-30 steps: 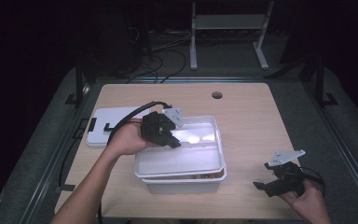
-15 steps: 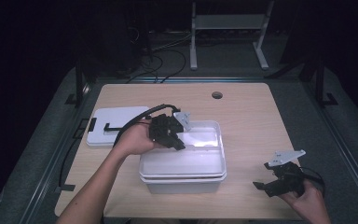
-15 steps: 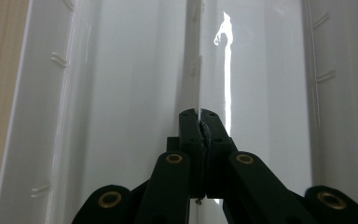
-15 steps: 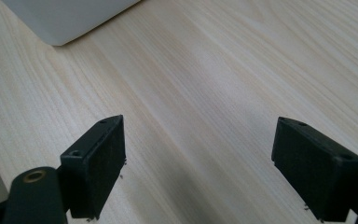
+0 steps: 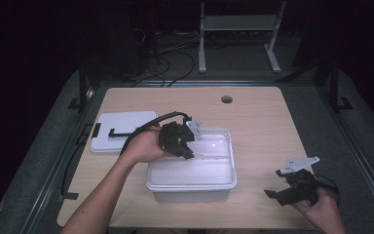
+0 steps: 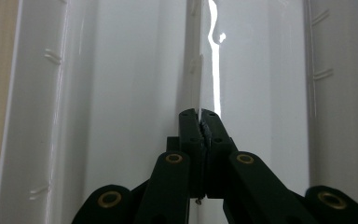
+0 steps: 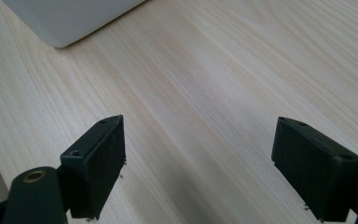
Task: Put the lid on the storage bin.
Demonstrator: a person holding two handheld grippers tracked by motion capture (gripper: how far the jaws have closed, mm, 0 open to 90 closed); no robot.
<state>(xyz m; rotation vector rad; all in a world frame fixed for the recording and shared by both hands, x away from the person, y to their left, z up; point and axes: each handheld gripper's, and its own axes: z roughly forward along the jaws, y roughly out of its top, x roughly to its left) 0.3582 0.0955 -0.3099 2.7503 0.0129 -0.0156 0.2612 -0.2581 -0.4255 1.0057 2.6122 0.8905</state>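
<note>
A white plastic bin (image 5: 192, 195) stands at the middle of the table with a white lid (image 5: 209, 168) lying level on it. My left gripper (image 5: 187, 152) reaches over the lid's left part and is shut on the lid's thin central ridge (image 6: 200, 70). In the left gripper view both jaws of the left gripper (image 6: 199, 114) press together on that ridge. My right gripper (image 5: 274, 184) rests low over the table at the front right, apart from the bin, jaws pointing left. In the right gripper view the right gripper (image 7: 198, 163) is wide open over bare wood.
A second flat white lid (image 5: 121, 131) with a black strip lies at the table's left, behind my left hand. A round hole (image 5: 227, 99) sits near the table's far edge. The bin's corner (image 7: 74, 18) shows ahead of the right gripper. Cables trail off the left edge.
The lid, tilted and offset on the bin a second ago, has come down level and lined up with the bin's rim. The left gripper stayed shut on it. The right gripper has not moved.
</note>
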